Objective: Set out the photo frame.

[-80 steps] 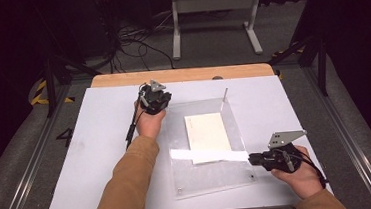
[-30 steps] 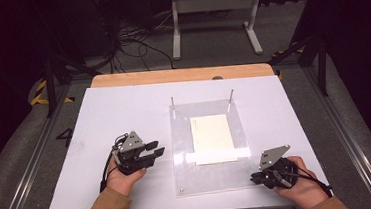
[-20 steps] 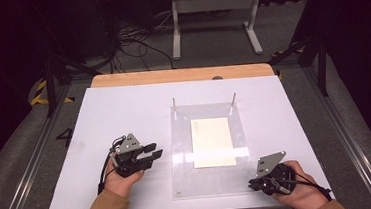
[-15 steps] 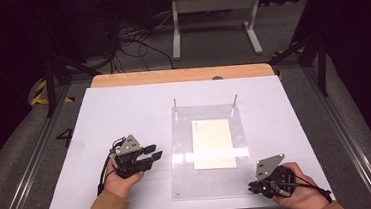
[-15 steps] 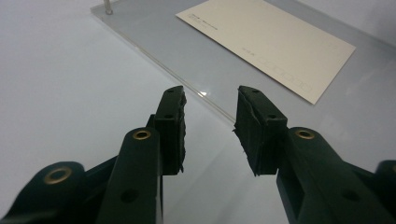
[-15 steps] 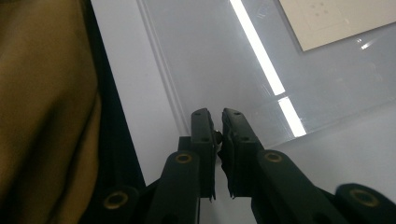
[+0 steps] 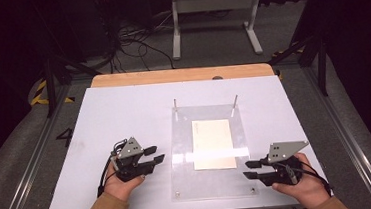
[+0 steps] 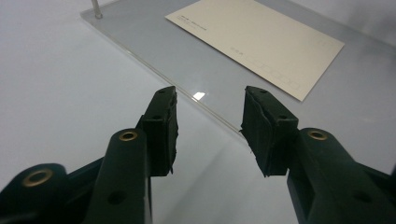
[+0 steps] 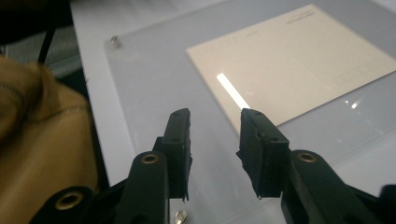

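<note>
A clear acrylic plate (image 7: 184, 175) lies flat on the white table, with a cream card (image 7: 213, 143) under its middle. Two metal pins (image 7: 175, 104) stand at its far corners. My left gripper (image 7: 160, 153) rests just left of the plate and points at its left edge (image 8: 154, 63); its jaws have just been opening, with nothing between them (image 8: 208, 100). My right gripper (image 7: 246, 170) reaches over the plate's near right corner. Its jaws (image 9: 215, 116) have also just been opening and hold nothing. The card (image 9: 289, 60) lies ahead of them.
The white table top (image 7: 124, 114) sits on a wooden board (image 7: 181, 74). A small screw (image 9: 180, 215) marks the plate's corner under my right gripper, another (image 9: 114, 42) farther off. A tan sleeve (image 9: 42, 140) fills the left of the right gripper view. Cables and a stand lie beyond the table.
The clear plate, earlier tilted between both grippers, now lies flat over the card. My left hand came back from the far side to the near left. Both pairs of jaws stand wider.
</note>
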